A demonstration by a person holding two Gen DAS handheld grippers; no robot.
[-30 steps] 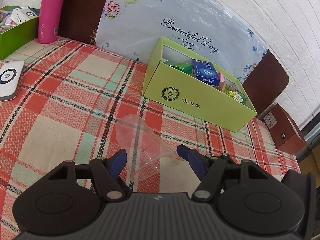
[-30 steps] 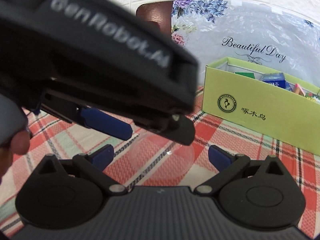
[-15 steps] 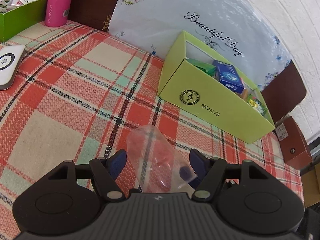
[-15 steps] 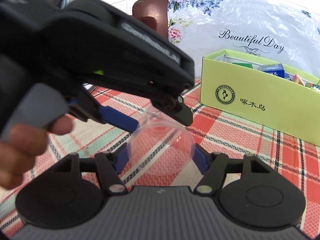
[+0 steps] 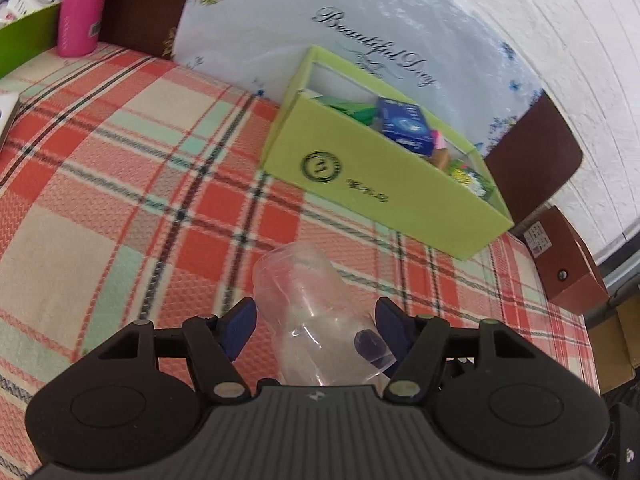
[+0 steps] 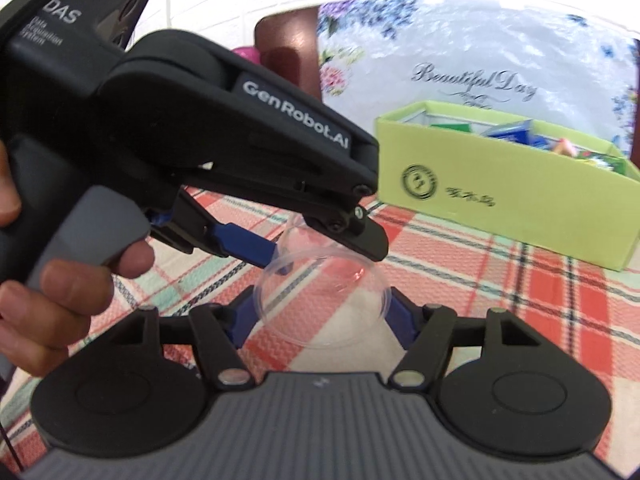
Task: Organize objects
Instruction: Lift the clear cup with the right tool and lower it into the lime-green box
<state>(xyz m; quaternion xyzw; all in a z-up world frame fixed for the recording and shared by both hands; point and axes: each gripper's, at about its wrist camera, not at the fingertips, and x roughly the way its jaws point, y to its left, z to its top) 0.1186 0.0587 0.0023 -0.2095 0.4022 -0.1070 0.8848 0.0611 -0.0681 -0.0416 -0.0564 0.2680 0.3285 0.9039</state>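
Observation:
A clear plastic cup (image 5: 316, 316) is held above the plaid tablecloth (image 5: 120, 184). My left gripper (image 5: 316, 320) has its blue fingers on both sides of the cup's body. In the right wrist view the cup's open rim (image 6: 322, 300) faces the camera, and my right gripper (image 6: 322, 312) is shut on it, blue fingers against both sides of the rim. The left gripper's body (image 6: 224, 136) crosses that view from the left, its fingers on the cup's far end. A lime-green box (image 5: 384, 176) with several small packs stands beyond.
A pink bottle (image 5: 82, 8) and a darker green box (image 5: 24, 36) stand at the far left. A white device (image 5: 6, 120) lies at the left edge. A floral "Beautiful Day" board (image 5: 360, 40) and brown chair backs (image 5: 532, 160) stand behind the table.
The cup lay on the cloth a second ago. Both grippers closed on it and lifted it, the right one closing on its rim.

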